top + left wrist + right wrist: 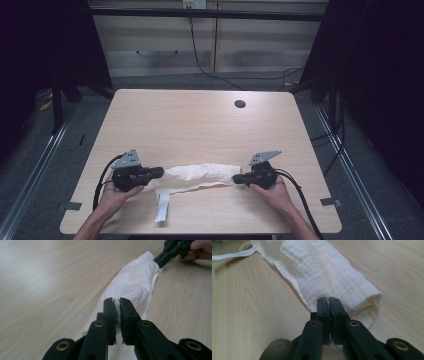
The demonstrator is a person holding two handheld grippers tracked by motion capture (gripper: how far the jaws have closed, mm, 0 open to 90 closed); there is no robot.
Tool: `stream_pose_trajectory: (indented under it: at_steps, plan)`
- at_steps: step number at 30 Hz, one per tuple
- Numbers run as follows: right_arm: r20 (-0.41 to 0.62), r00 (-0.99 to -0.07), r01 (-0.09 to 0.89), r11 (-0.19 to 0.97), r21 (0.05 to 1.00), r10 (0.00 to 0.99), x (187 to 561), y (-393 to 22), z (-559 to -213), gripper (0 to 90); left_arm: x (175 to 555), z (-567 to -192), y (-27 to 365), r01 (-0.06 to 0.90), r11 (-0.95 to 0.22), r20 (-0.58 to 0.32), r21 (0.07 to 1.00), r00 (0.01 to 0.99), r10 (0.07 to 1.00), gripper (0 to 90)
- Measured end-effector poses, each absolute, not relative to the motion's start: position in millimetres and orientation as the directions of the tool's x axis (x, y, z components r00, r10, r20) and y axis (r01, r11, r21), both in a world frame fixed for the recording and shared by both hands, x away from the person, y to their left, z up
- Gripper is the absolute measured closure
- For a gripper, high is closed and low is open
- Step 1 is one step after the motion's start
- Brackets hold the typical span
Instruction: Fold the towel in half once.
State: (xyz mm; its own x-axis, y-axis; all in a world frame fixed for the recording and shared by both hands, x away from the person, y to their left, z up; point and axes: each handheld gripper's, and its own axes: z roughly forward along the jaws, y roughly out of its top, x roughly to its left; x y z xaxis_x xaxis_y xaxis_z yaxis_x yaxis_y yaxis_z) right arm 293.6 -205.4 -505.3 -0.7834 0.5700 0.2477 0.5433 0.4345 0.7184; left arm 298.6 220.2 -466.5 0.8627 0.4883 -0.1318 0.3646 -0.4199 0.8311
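- High view: a pale wooden table (200,125) fills the middle; a white cloth (200,174) lies bunched into a long roll near its 6 o'clock edge, stretched from 9 o'clock to 3 o'clock between the two tools; the left gripper (161,171) meets the cloth's 9 o'clock end and the right gripper (235,178) its 3 o'clock end; a narrow white strap (163,206) runs from the cloth toward 6 o'clock and lies flat on the wood; a small dark hole (240,104) sits in the tabletop toward 1 o'clock, well apart from the cloth; a hand (116,196) holds the left tool from 6 o'clock.
- Left gripper view: the left gripper (117,302) has its jaws drawn narrow, a thin fold of the cloth (135,281) pinched between the pads; the cloth runs away toward 1 o'clock, where the right gripper (160,263) bites its far end.
- Right gripper view: the right gripper (328,300) has its jaws nearly together, clamped on the cloth's (324,267) near edge; the roll runs off toward 11 o'clock, thick and folded; the strap (232,254) lies at 10 o'clock on the table (249,315).
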Motion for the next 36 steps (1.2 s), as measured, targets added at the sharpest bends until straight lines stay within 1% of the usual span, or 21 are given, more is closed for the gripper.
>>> stream_pose_trajectory:
  at_steps: [10,11,19,21,22,24,25,30,32,36]
  plan:
    - [0.247,-0.781,0.546,0.434,0.716,0.574,294,-205,-505,88.4,286,-466,221,0.37,-0.417,-0.144,0.831,0.865,0.48,84.0]
    - [0.245,-0.781,0.545,0.434,0.717,0.575,294,-205,-505,88.4,281,-469,218,0.365,-0.44,-0.143,0.82,0.876,0.461,84.0]
    - [0.237,-0.783,0.541,0.443,0.715,0.574,293,-204,-504,88.5,266,-489,212,0.391,-0.504,-0.161,0.771,0.884,0.439,84.1]
    - [0.224,-0.787,0.534,0.453,0.714,0.575,294,-203,-504,88.4,265,-492,211,0.393,-0.514,-0.161,0.762,0.885,0.438,84.1]
    - [0.22,-0.789,0.531,0.458,0.713,0.573,294,-203,-503,88.4,262,-496,208,0.379,-0.543,-0.152,0.749,0.896,0.416,84.1]
    - [0.203,-0.79,0.526,0.47,0.708,0.579,294,-203,-502,88.4,260,-498,206,0.385,-0.549,-0.155,0.742,0.895,0.417,84.1]
    - [0.183,-0.785,0.525,0.479,0.704,0.592,295,-204,-501,88.4,260,-500,204,0.38,-0.553,-0.148,0.741,0.896,0.418,84.1]
    - [0.154,-0.776,0.524,0.489,0.697,0.612,293,-209,-498,88.3,264,-500,205,0.362,-0.566,-0.104,0.741,0.894,0.437,84.4]
    - [0.103,-0.78,0.496,0.509,0.704,0.618,291,-208,-497,88.2,270,-502,204,0.364,-0.555,-0.099,0.748,0.888,0.449,84.5]
    - [0.039,-0.772,0.473,0.532,0.702,0.635,285,-204,-496,88.1,282,-502,201,0.367,-0.552,-0.086,0.749,0.88,0.468,84.6]
